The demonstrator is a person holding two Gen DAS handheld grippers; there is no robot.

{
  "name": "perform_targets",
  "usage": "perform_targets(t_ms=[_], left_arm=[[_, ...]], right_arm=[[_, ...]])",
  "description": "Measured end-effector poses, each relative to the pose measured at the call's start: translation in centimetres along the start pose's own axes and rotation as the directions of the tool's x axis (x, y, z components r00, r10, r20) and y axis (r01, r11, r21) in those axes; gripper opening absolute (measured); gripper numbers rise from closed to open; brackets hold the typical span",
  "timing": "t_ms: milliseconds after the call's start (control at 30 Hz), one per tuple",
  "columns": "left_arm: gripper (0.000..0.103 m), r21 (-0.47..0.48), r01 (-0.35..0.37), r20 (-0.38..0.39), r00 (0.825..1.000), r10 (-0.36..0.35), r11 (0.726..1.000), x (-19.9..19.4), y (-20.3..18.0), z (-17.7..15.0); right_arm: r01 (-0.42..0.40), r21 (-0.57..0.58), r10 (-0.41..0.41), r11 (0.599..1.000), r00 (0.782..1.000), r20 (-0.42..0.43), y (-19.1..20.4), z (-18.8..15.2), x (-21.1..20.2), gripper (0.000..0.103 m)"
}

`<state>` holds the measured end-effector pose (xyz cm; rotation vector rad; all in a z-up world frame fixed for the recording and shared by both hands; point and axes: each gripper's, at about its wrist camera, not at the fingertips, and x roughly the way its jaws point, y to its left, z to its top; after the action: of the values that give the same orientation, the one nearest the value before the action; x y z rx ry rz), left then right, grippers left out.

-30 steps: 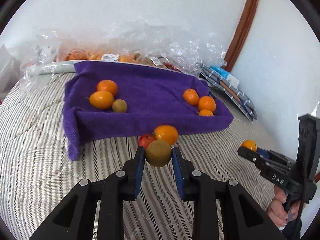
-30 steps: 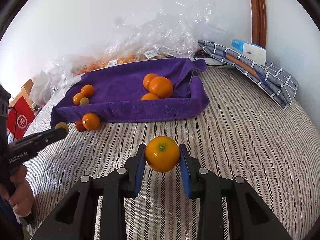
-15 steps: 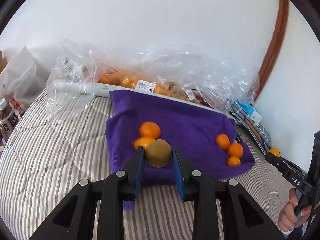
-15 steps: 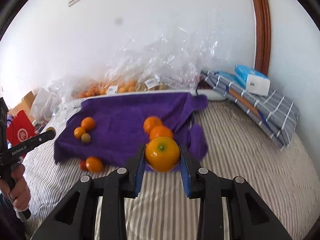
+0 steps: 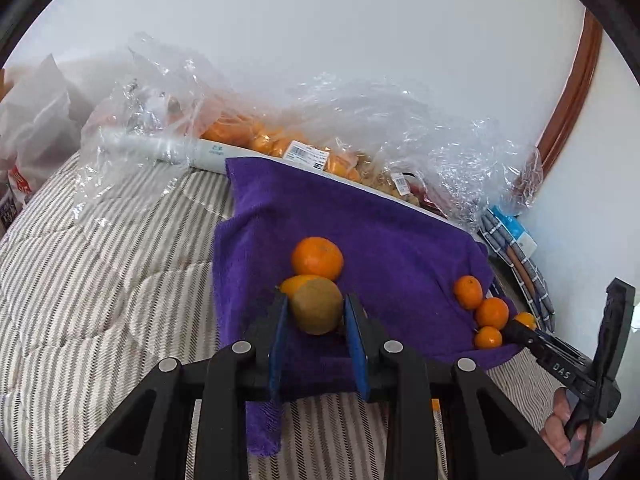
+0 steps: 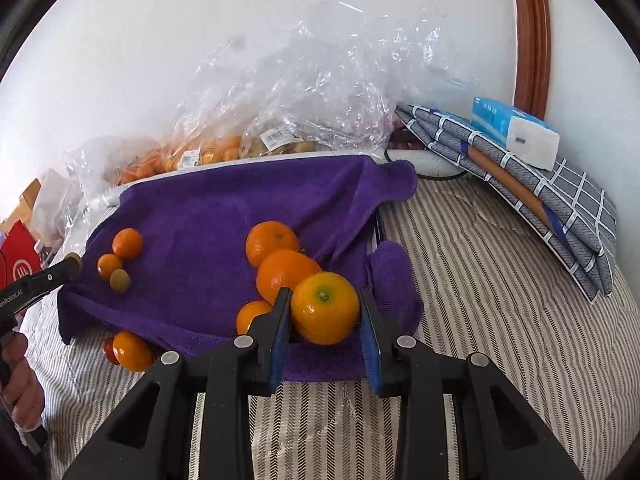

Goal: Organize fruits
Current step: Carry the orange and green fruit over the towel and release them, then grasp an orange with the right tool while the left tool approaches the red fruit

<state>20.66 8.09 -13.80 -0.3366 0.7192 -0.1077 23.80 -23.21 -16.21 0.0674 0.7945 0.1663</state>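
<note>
Left tool [image 5: 316, 312] clamped on a kiwi [image 5: 316, 310], above the towel's [image 5: 380, 232] near-left corner, close over two oranges [image 5: 317, 258]. On the bed [image 6: 480, 280], near the towel's front-left edge, an orange and something red [image 6: 132, 350]. On the towel's left part, two oranges and a kiwi [image 6: 120, 280]. Right tool [image 6: 325, 312] clamped on an orange [image 6: 325, 308], over the towel's near-right corner, beside three oranges [image 6: 286, 274].

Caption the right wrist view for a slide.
Right gripper clamps an orange above the purple towel, beside three more oranges; left gripper enters at left.
</note>
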Motion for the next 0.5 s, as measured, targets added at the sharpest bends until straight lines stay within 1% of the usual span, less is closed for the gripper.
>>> perform_targets(t_ms=[67, 133, 200, 333, 433, 500], left_arm=[[0.026, 0.014, -0.002, 0.004, 1.000, 0.002, 1.000, 0.2, -0.4, -0.2], [0.026, 0.026, -0.007, 0.004, 1.000, 0.007, 1.000, 0.4, -0.6, -0.3], [0.026, 0.016, -0.001, 0.001, 1.000, 0.001, 1.000, 0.6, -0.6, -0.4], [0.026, 0.000, -0.004, -0.007, 1.000, 0.004, 1.000, 1.2, -0.4, -0.6], [0.027, -0.005, 0.003, -0.008, 1.000, -0.003, 1.000, 1.3, -0.4, -0.7], [0.030, 0.008, 0.005, -0.008, 1.000, -0.005, 1.000, 1.3, -0.6, -0.8]], right_arm=[[0.000, 0.004, 0.000, 1.000, 1.000, -0.008, -0.1, -0.2, 0.3, 0.032], [-0.001, 0.008, 0.001, 1.000, 1.000, 0.001, -0.1, -0.3, 0.3, 0.032], [0.003, 0.015, -0.003, 1.000, 1.000, 0.009, -0.1, -0.3, 0.3, 0.033], [-0.002, 0.020, 0.002, 1.000, 1.000, 0.026, -0.2, -0.5, 0.2, 0.044], [0.010, 0.006, -0.010, 1.000, 0.999, 0.054, 0.1, -0.6, -0.2, 0.049], [0.023, -0.004, -0.023, 1.000, 0.997, 0.077, 0.3, -0.8, -0.6, 0.050]])
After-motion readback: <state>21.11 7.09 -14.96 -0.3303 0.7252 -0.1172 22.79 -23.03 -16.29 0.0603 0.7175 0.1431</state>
